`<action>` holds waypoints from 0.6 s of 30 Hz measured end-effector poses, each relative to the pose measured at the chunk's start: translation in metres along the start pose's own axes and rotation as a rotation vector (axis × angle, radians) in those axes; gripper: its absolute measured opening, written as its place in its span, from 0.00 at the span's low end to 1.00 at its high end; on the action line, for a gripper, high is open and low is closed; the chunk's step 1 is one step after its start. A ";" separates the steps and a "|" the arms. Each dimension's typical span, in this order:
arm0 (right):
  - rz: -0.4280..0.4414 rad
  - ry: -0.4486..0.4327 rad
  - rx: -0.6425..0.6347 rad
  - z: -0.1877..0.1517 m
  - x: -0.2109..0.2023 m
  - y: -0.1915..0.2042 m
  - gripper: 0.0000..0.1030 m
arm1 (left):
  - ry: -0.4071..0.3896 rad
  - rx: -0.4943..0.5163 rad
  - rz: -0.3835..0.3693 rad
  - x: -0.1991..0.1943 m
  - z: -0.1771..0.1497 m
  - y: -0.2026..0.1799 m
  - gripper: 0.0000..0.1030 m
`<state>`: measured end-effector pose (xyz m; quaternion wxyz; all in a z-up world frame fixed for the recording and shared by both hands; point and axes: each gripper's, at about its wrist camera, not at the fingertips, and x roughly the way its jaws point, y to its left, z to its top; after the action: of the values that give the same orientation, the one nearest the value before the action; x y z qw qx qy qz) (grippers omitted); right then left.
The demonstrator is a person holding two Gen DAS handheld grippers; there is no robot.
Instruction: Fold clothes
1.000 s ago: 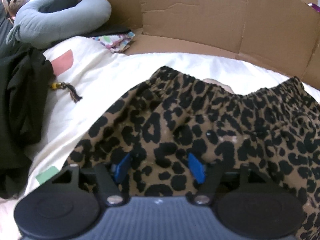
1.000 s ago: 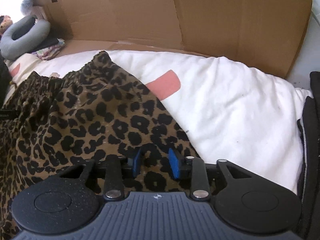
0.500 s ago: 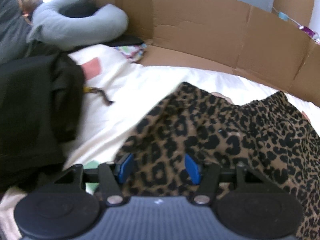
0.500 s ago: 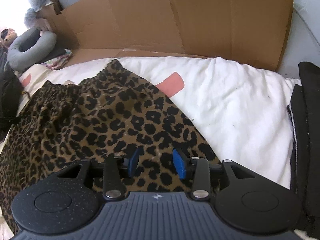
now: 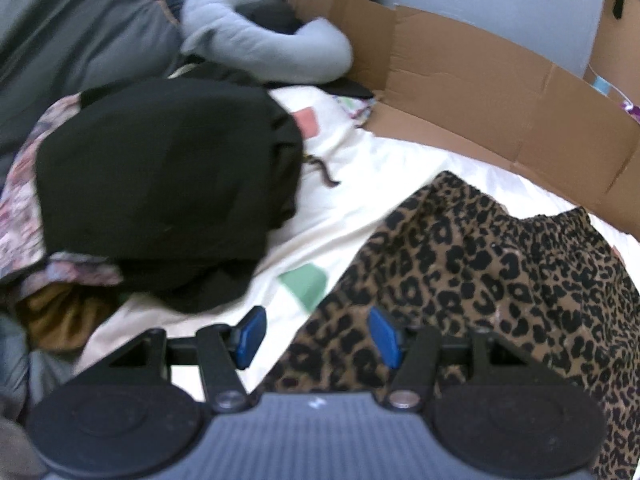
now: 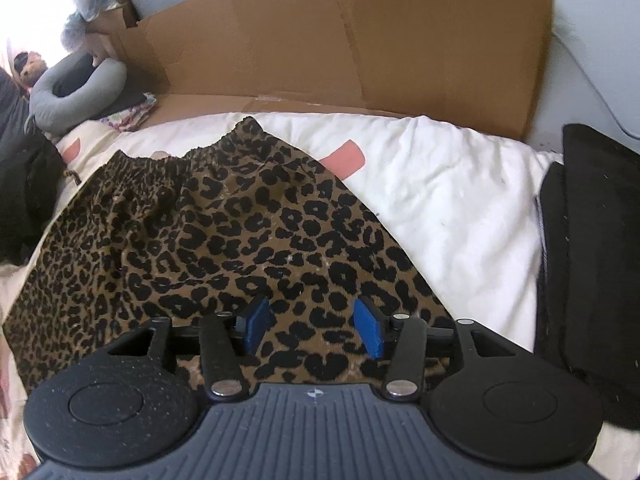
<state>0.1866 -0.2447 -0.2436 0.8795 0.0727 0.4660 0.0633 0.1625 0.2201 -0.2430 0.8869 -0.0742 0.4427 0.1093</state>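
Leopard skirt (image 6: pixel 208 236) lies spread on the white bedsheet (image 6: pixel 460 200), waistband toward the cardboard (image 6: pixel 360 40). Left gripper (image 5: pixel 316 336) gapes over its left edge, right gripper (image 6: pixel 312 330) gapes over its hem; neither grips anything. Black clothes (image 5: pixel 160 184) piled left.

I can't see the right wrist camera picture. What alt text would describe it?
A leopard-print garment lies spread on a white bedsheet, its gathered waistband at the far end, with the open right gripper above its near edge. A cardboard sheet stands behind the bed, dark folded clothing sits at the right, and a grey neck pillow lies far left.
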 end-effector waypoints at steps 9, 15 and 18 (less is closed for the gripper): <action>-0.008 0.021 0.018 -0.014 -0.034 0.008 0.75 | -0.017 -0.058 0.003 -0.030 -0.007 0.037 0.59; -0.016 0.030 0.018 -0.027 -0.040 0.010 0.81 | -0.010 -0.098 0.006 -0.032 -0.026 0.051 0.59; 0.000 0.046 0.009 -0.037 -0.037 0.009 0.82 | -0.010 -0.075 -0.006 -0.029 -0.038 0.048 0.61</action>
<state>0.1350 -0.2402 -0.2328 0.8683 0.0750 0.4863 0.0629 0.1040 0.2537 -0.2445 0.8861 -0.1083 0.4335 0.1234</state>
